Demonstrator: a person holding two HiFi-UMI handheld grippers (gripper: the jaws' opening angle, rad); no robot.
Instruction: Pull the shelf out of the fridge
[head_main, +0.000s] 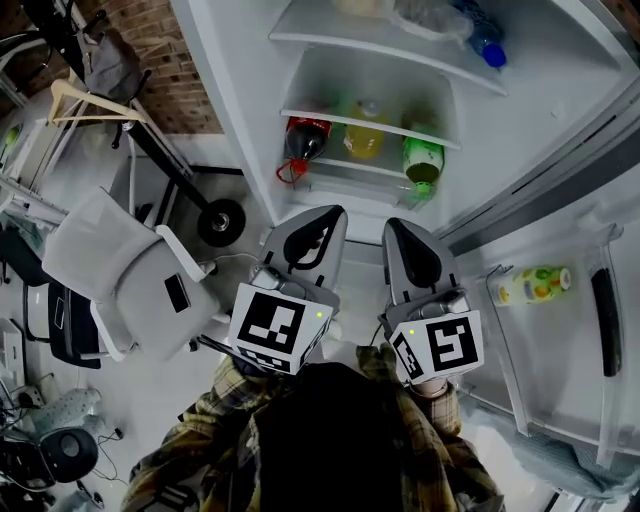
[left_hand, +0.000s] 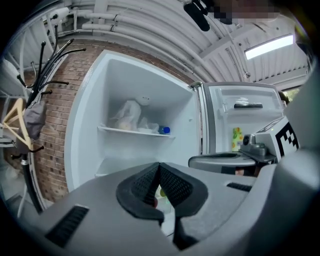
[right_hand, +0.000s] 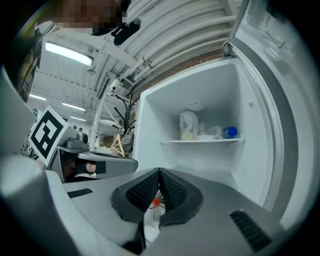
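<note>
Shelf (head_main: 335, 121) seated inside open fridge (head_main: 225, 110), mid-level, carrying cola bottle (head_main: 300, 140), yellow bottle (head_main: 365, 135) and green bottle (head_main: 422, 158). Upper shelf (head_main: 380, 58) above it, with blue-capped bottle (head_main: 487, 45). Left gripper (head_main: 333, 215) and right gripper (head_main: 393, 227) side by side just before fridge opening, short of shelf. Both jaw pairs pressed together, nothing between. Door (head_main: 560, 330) swung open at right.

White office chair (head_main: 125, 268), brick wall (head_main: 165, 85), blue-capped bottle (head_main: 487, 45), yellow juice bottle (head_main: 533, 284)
</note>
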